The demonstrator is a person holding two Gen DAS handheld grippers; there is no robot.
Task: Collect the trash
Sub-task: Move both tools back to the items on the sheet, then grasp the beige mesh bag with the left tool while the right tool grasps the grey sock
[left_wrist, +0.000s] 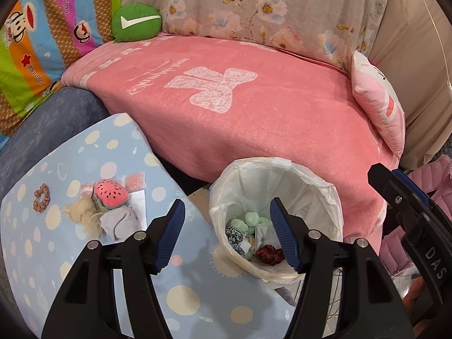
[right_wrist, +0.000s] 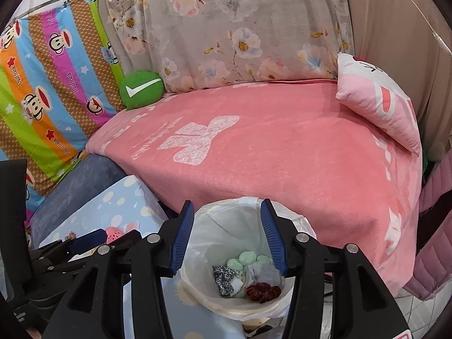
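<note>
Both tongs — left (left_wrist: 227,236), right (right_wrist: 227,237) — gape empty over the bin (right_wrist: 226,226).

Ahead of me a pink blanket (left_wrist: 254,107) covers the sofa, floral cloth (right_wrist: 226,28) behind, white tiled floor (right_wrist: 418,310) lower right.

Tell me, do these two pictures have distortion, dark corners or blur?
Left wrist view: the fisheye bends the pink blanket edge, the corners are black, and the bin is sharp. Right wrist view: same curving and dark corners, the bin sharp, soft even light, no glare.
</note>
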